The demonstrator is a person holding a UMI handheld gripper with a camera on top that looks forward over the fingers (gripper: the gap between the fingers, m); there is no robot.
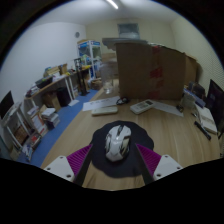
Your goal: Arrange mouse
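A white and grey mouse [117,142] lies on a dark round mouse pad [139,134] on a wooden table [172,138]. My gripper [115,153] is low over the pad with its fingers open. The mouse stands between the two purple pads [76,158], with a gap at either side. It rests on the pad on its own. The rear of the mouse is hidden low down between the fingers.
A white keyboard [101,105] and a flat white device [143,105] lie further back on the table. A large cardboard box [150,66] stands behind them. Cluttered shelves [45,95] line the left side above a blue floor [62,120]. A monitor [214,97] stands at the right.
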